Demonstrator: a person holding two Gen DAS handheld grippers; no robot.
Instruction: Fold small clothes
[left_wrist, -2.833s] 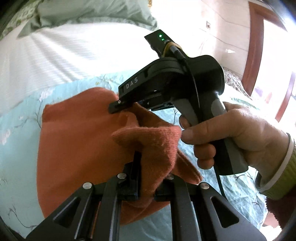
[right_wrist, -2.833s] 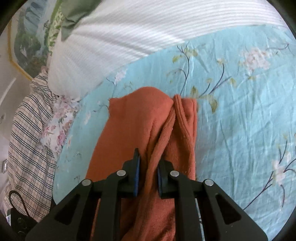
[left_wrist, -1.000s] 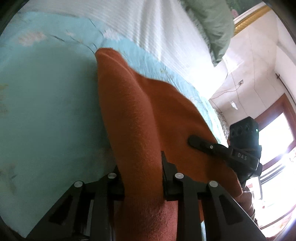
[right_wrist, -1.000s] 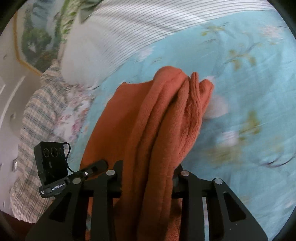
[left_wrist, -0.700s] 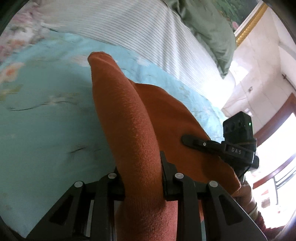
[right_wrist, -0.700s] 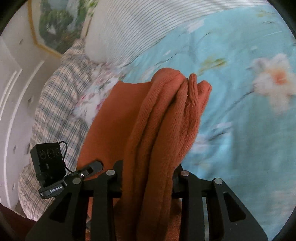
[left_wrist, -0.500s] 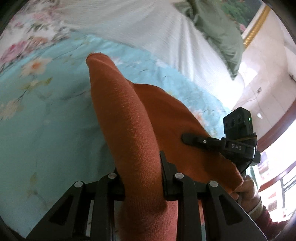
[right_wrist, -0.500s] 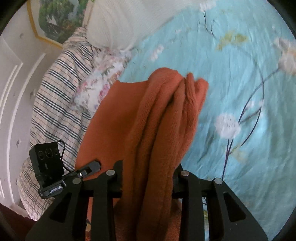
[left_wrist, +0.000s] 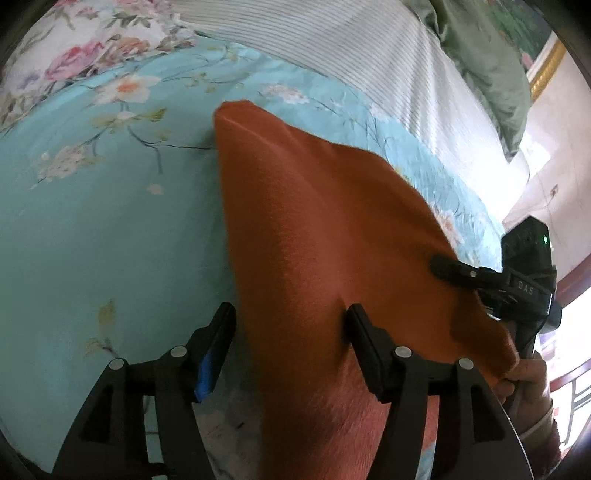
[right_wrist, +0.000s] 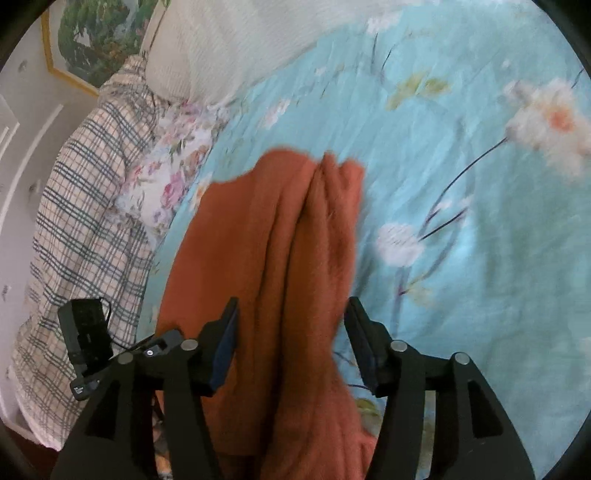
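A rust-orange, fuzzy knitted garment (left_wrist: 314, 236) lies on the bed, spread over a turquoise bedsheet printed with white and peach blossoms (left_wrist: 92, 221). From the left it shows one broad, smooth panel that comes to a rounded corner at its far end, with a long straight edge running back along its left side. From the right the same piece (right_wrist: 280, 258) looks doubled over: several thick layers lie side by side, parted by deep lengthwise creases, and their far ends bunch together in soft rounded lobes. The knit has a brushed, slightly hairy surface.

The left tool (left_wrist: 291, 332) stands over the near end of the cloth with its jaws opening; the fabric runs between them, the right finger lying against the cloth and the left finger, with its blue pad, clear of it over the sheet. The right tool (right_wrist: 291, 328) is likewise opening, the folded layers passing between its black fingers without being pinched. A hand (left_wrist: 524, 376) grips the right tool's handle at the cloth's near right corner.

Beyond the garment lie a white ribbed pillow (left_wrist: 351, 44), a sage-green cushion (left_wrist: 487, 62), a pink rose-print fabric (right_wrist: 162, 184) and a checked blue-and-cream cloth (right_wrist: 81, 206). A gilt-framed picture (right_wrist: 92, 37) hangs on the wall.
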